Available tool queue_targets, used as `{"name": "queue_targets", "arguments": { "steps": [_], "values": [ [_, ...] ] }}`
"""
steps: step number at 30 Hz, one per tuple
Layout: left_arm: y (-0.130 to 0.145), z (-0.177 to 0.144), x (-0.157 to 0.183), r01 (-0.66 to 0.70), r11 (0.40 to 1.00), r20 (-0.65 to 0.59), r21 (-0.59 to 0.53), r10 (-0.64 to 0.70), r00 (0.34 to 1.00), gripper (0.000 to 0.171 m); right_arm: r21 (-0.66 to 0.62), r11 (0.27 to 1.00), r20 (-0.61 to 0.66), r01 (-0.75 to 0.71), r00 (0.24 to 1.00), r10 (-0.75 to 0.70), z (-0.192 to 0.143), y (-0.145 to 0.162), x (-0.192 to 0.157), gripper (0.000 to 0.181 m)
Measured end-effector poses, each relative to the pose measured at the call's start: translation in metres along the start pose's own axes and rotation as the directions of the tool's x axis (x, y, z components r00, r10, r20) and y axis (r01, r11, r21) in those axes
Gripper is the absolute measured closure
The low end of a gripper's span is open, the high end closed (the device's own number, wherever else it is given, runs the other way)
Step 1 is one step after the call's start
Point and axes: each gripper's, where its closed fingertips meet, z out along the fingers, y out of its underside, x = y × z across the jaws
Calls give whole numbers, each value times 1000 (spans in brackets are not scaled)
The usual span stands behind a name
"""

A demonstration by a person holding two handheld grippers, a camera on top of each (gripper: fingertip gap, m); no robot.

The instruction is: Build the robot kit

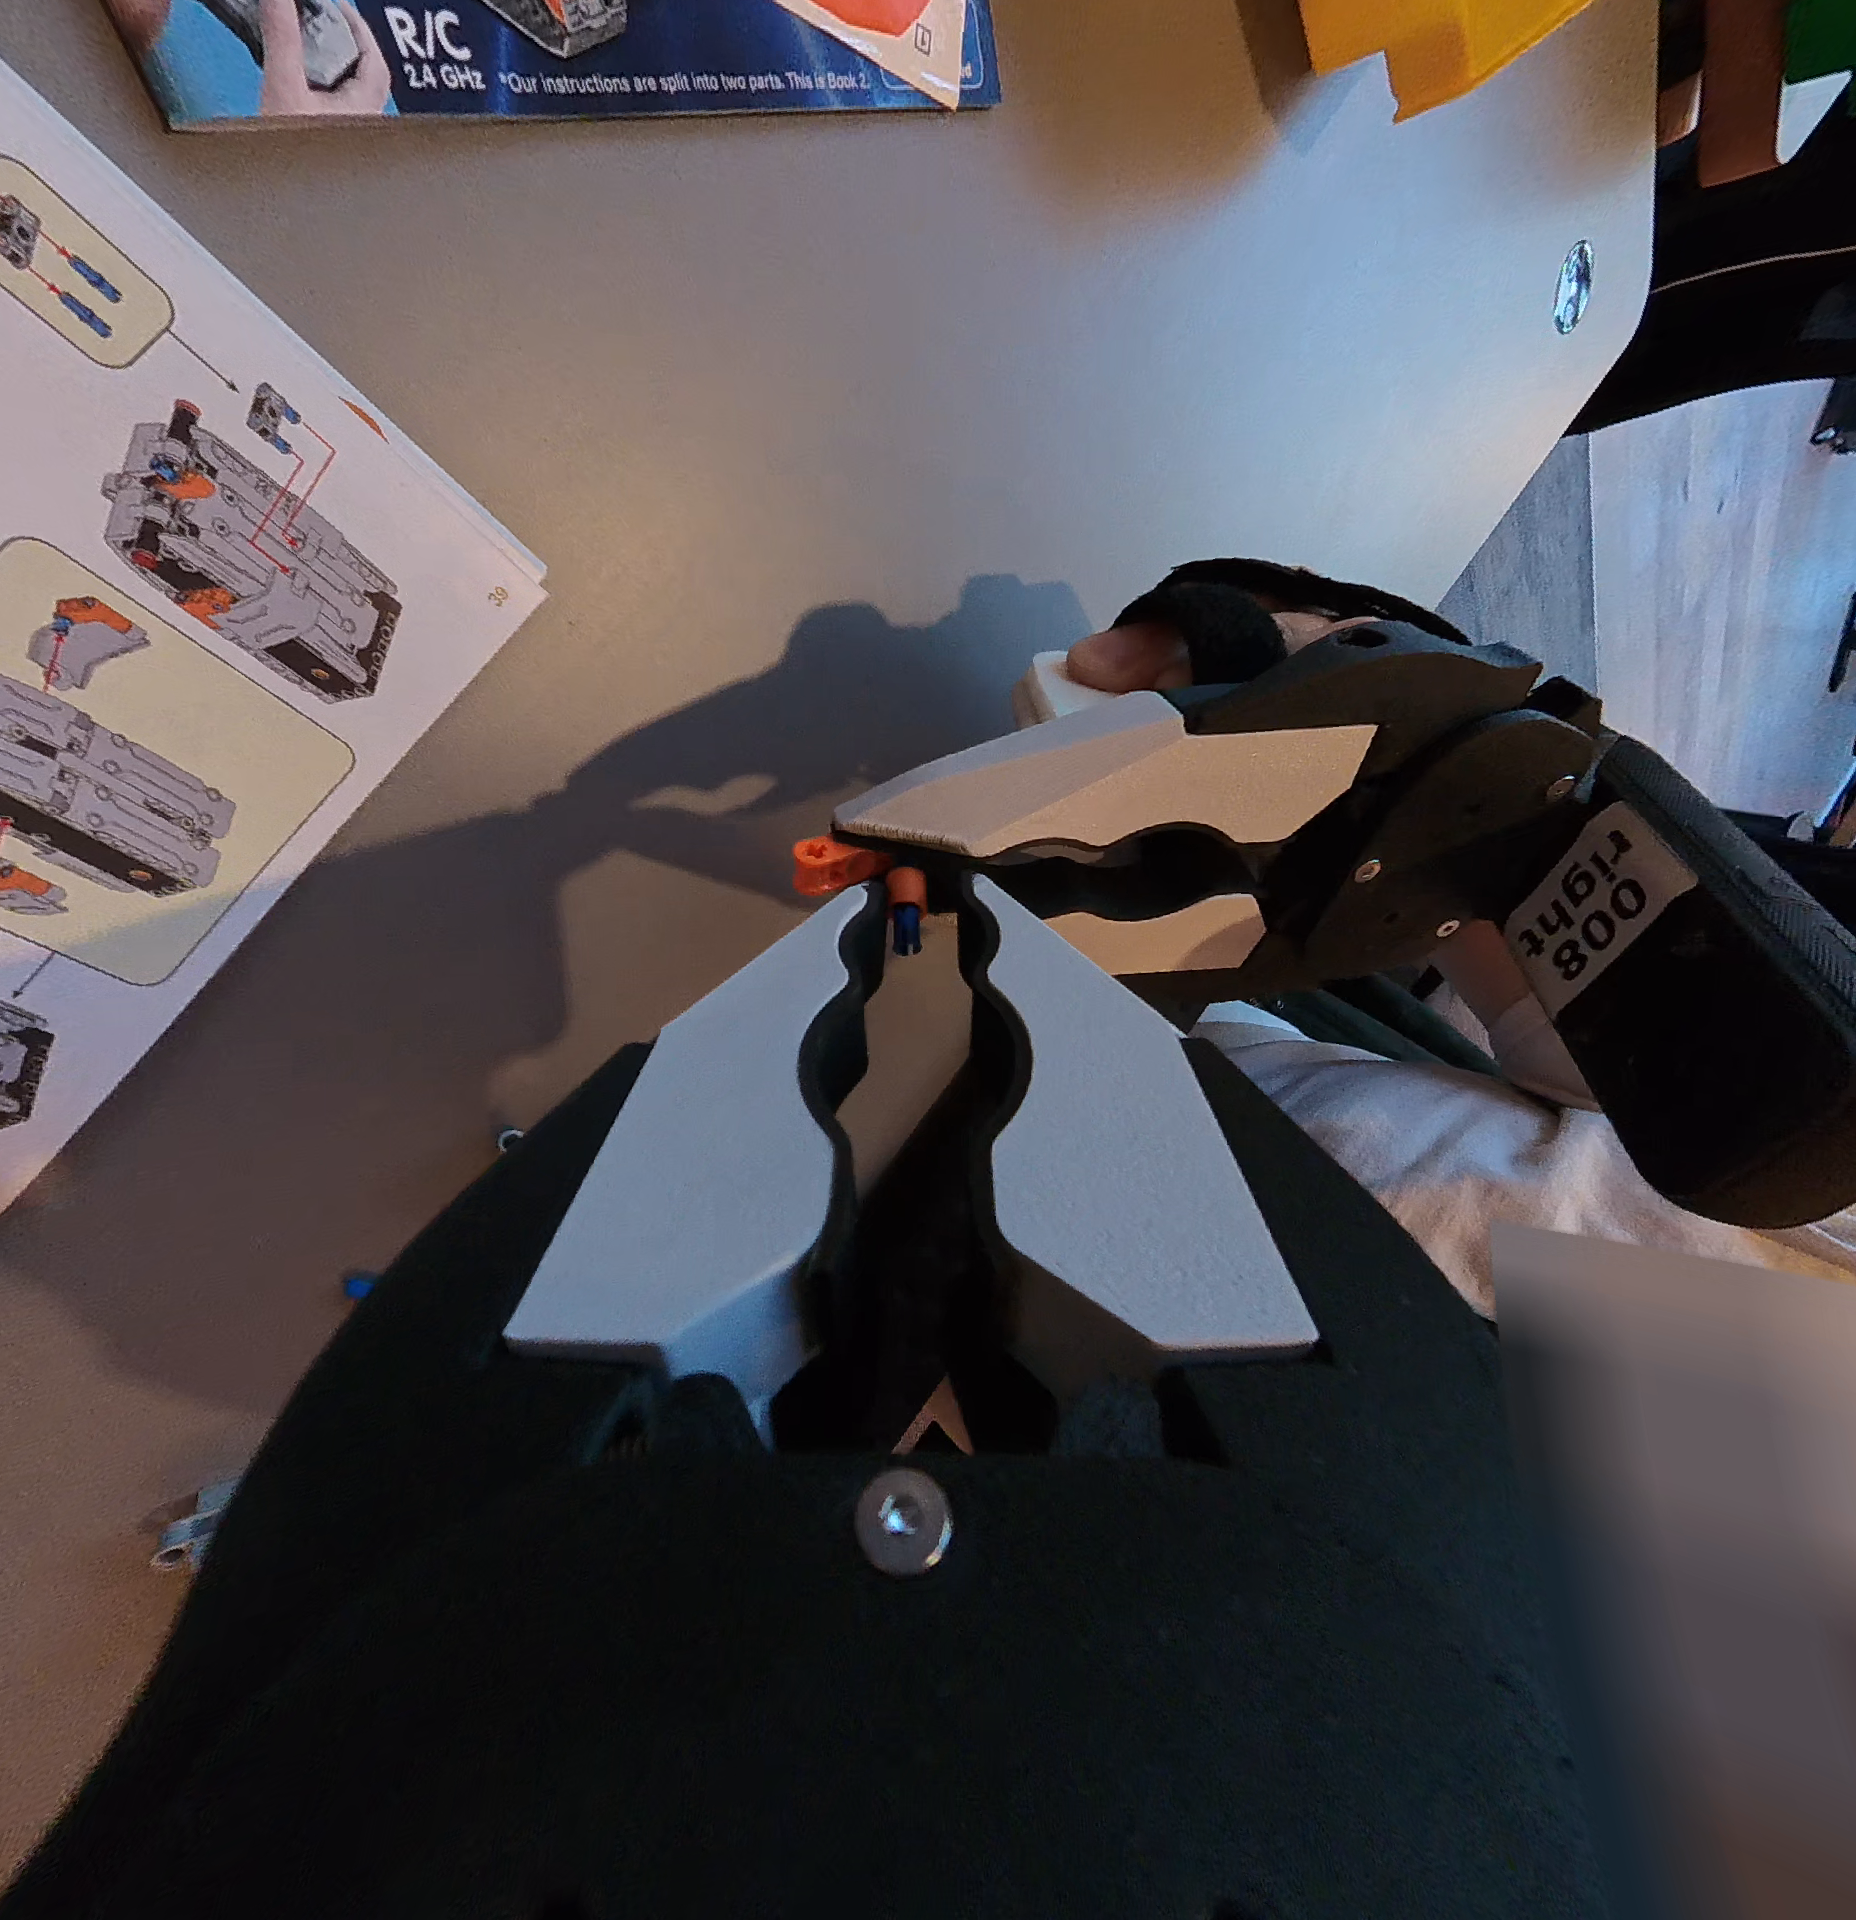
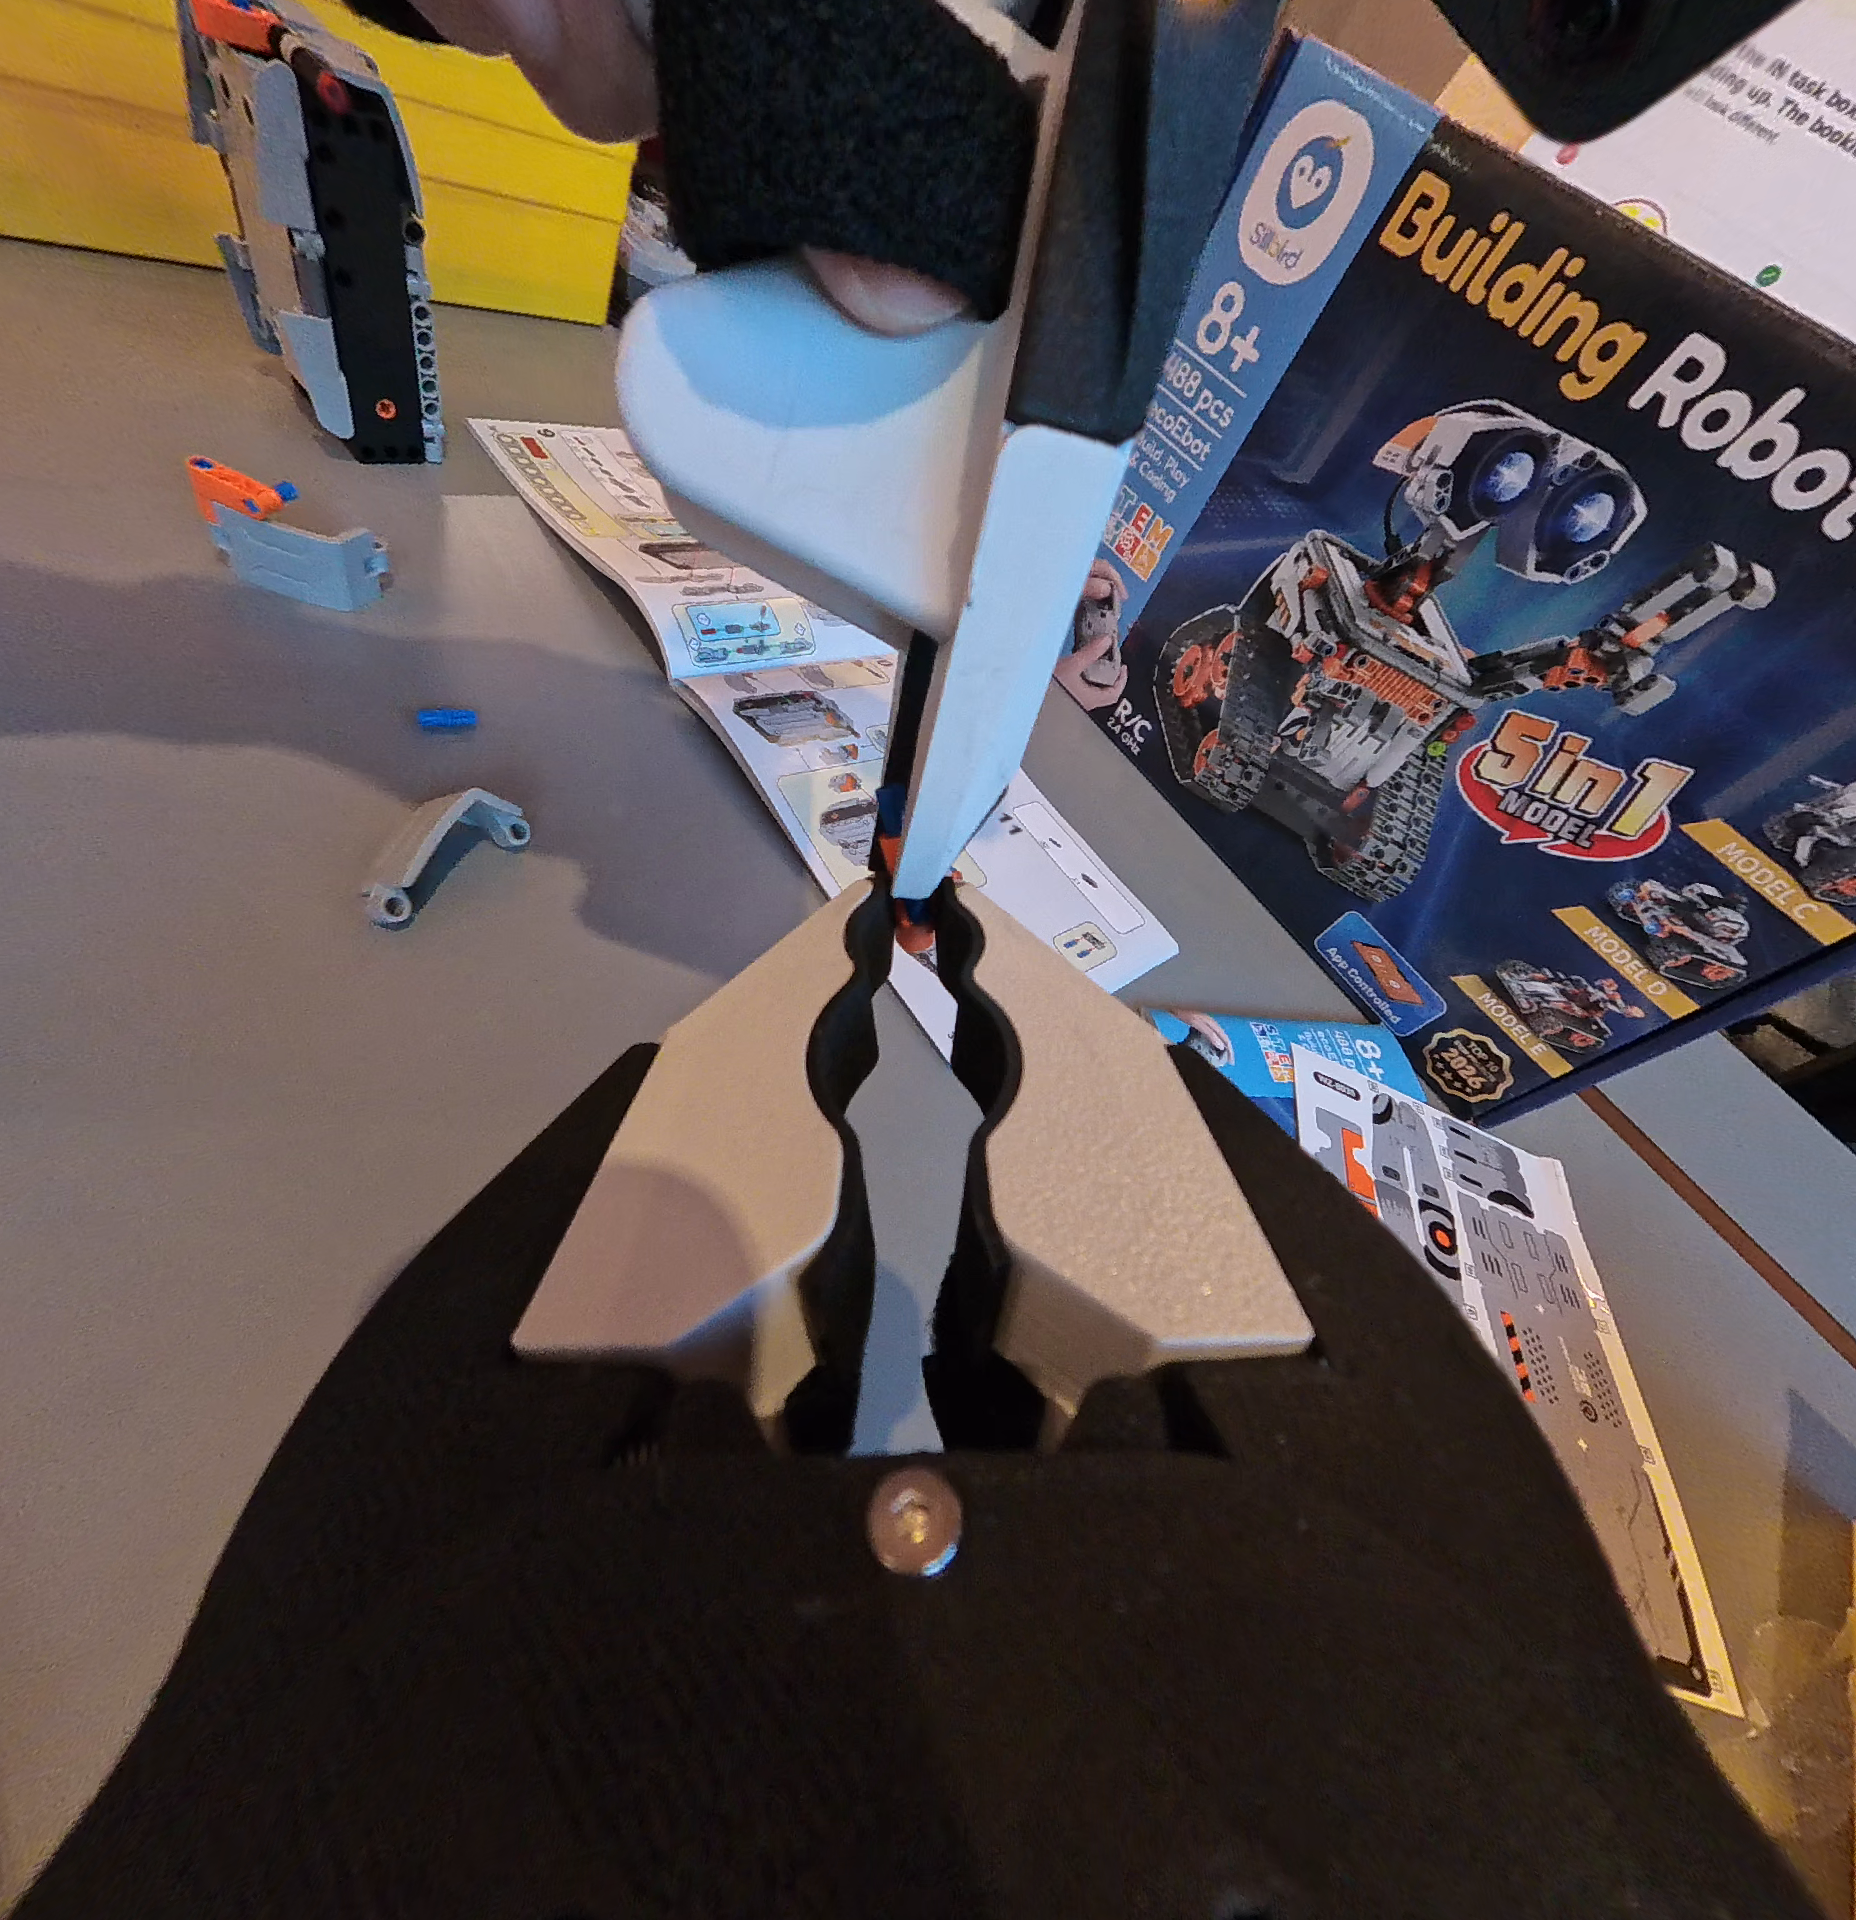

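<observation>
Grey table (image 2: 124, 1091): open booklet (image 2: 799, 707), blue pin (image 2: 446, 717), grey bracket (image 2: 446, 852), sticker sheet (image 2: 1506, 1299).

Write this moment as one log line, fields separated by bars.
left hand-held gripper: shut on blue pin | right hand-held gripper: shut on orange connector | tips touching above table

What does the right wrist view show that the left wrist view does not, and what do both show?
Only the right wrist view: the kit box, a part-built grey and black model, a loose grey bracket and a sticker sheet.
Only the left wrist view: the table's far edge.
Both: the left gripper and right gripper meeting tip to tip around a small orange piece, above the open instruction booklet.
</observation>
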Motion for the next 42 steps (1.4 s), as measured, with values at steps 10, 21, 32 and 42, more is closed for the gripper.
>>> {"name": "queue_targets", "arguments": {
  "steps": [10,21,32,42],
  "values": [
    [5,-4,6,12,999,-46,34,-10,999,162,-10,997,-17,82,997,-82,-2,-3,-2,174],
    [8,-5,-3,12,994,-87,109,-2,996,165,-58,989,8,135,991,-134,4,4,-9,174],
    [9,-40,2,-276,855,11,440,302,953,165,-74,988,53,132,990,-129,6,8,-15,174],
    [37,-19,0,-661,544,249,517,643,724,149,-90,990,151,113,984,-98,6,10,-29,174]
  ]
}}
